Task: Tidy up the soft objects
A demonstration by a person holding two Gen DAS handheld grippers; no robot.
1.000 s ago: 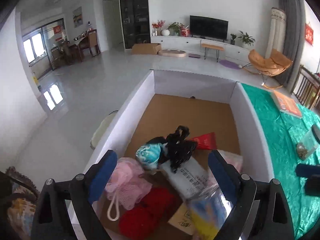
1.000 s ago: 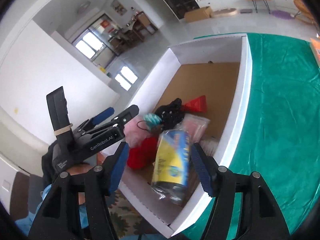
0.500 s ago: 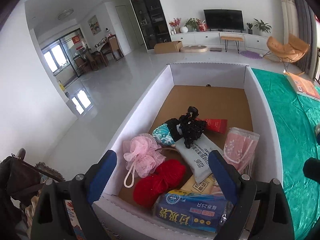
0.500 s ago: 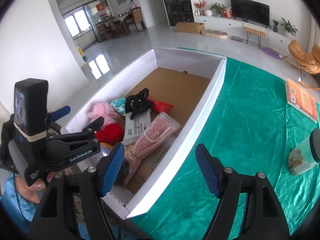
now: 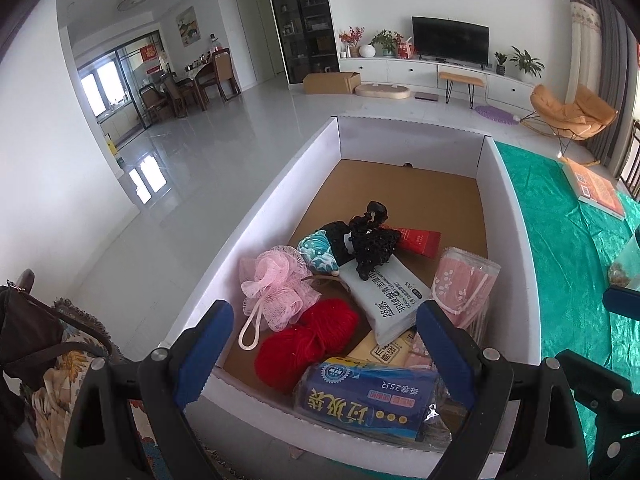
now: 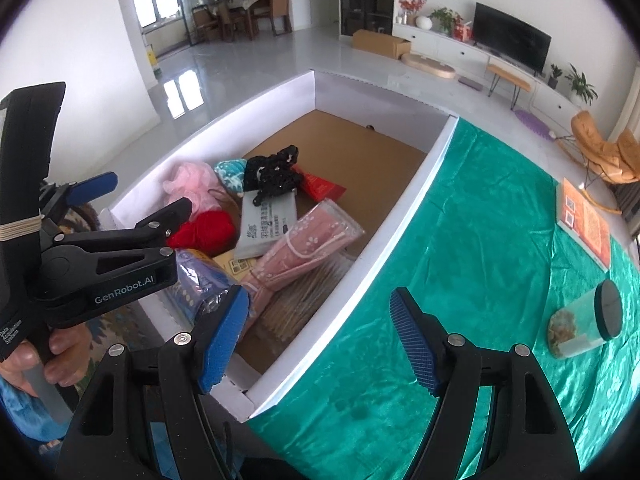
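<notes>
The left claw [image 5: 324, 344] hung wide open and empty over the near end of the white box [image 5: 256, 216], above the red yarn [image 5: 308, 340] and the blue packet [image 5: 368, 404] in it. The right claw [image 6: 316, 336] had just been opening; it held nothing, spread over the box's corner and the green cloth [image 6: 460, 240] on the table. The pink mask pack [image 6: 308, 248] lay inside the box, just ahead of its left finger.

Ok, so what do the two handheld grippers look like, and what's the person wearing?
Both grippers, left and right, have black clamp-style frames, silver rivets and ribbed blue pads. The left one reads "GenRobot.AI" in white, and a rubber band wraps its black handle. The person's clothing looks blue.
</notes>
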